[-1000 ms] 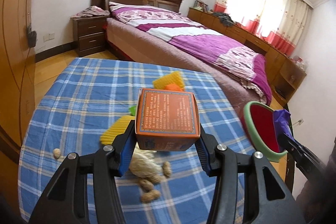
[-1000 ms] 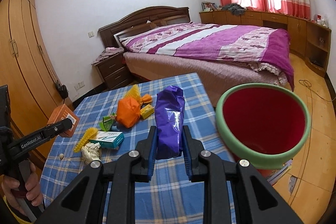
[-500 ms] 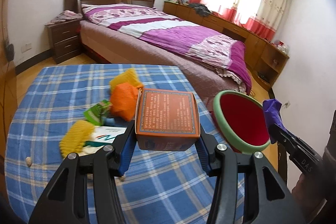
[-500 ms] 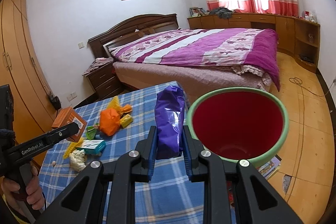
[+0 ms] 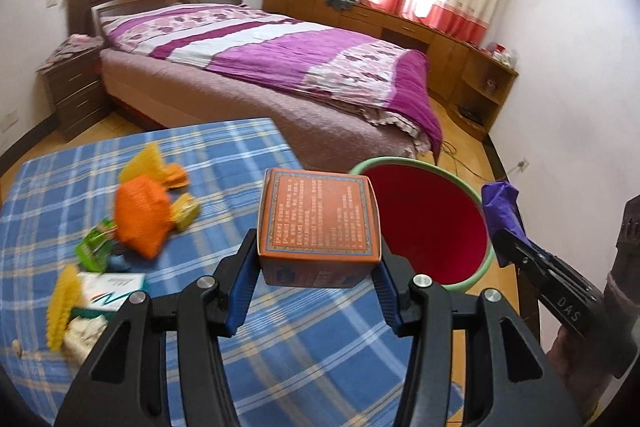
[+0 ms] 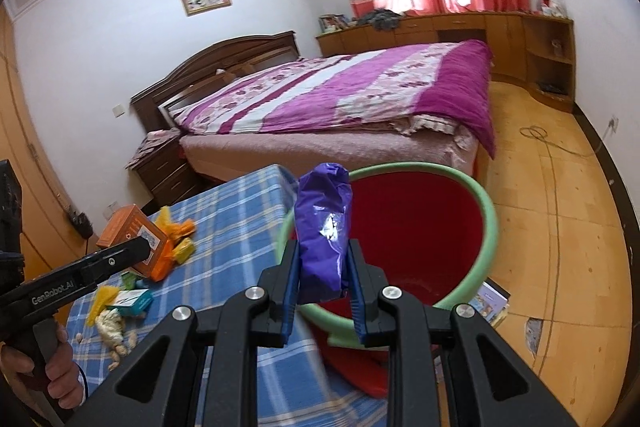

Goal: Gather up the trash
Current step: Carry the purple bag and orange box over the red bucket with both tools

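My left gripper [image 5: 316,269] is shut on an orange cardboard box [image 5: 318,223], held above the blue plaid table [image 5: 224,155] just left of the red bin with a green rim [image 5: 424,223]. The right gripper [image 6: 322,269] is shut on a crumpled purple wrapper [image 6: 324,223], which hangs over the bin's [image 6: 412,227] near-left rim. In the left wrist view the purple wrapper [image 5: 500,203] and right gripper show at the bin's right side. In the right wrist view the orange box [image 6: 134,231] sits in the left gripper at the left.
Loose trash lies on the table: an orange bag [image 5: 140,219], yellow pieces [image 5: 146,161], a green wrapper [image 5: 94,247], a white and teal packet [image 5: 114,287], peanut shells [image 6: 116,343]. A bed [image 5: 260,67] stands behind. Books [image 6: 490,303] lie on the floor by the bin.
Both grippers have swung right toward the bin, each keeping its load. The bin now fills the space right in front of the purple wrapper, and sits beside the orange box.
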The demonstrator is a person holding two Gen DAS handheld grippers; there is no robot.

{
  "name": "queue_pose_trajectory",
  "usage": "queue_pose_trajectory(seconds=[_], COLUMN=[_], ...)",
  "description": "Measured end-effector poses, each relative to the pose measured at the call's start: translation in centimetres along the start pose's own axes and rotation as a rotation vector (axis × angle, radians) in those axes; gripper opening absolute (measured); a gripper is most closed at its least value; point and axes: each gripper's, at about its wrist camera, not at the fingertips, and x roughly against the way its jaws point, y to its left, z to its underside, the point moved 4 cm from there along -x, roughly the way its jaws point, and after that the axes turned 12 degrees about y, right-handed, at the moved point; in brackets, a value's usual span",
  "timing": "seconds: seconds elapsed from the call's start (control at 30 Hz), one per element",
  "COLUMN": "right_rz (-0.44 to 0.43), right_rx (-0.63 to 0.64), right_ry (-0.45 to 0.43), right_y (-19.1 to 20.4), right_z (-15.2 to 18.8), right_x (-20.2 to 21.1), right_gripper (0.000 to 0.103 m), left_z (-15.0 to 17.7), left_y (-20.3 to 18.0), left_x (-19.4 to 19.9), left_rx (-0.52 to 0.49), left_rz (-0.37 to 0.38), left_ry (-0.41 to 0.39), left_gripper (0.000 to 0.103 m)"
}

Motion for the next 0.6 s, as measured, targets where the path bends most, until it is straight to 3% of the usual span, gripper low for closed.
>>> queue_pose_trajectory(seconds=[0.6], right_rz=[0.046], right_rx=[-0.125], right_ry=[0.076], right_y=[-7.0], right_z=[-1.0], right_x=[-5.3], right_gripper=[0.027], left_z=[-1.9], left_y=[-6.6], left_x=[-9.8], left_rx=[-0.135], left_rz=[0.086], left_ry=[0.123], left_gripper=[0.053])
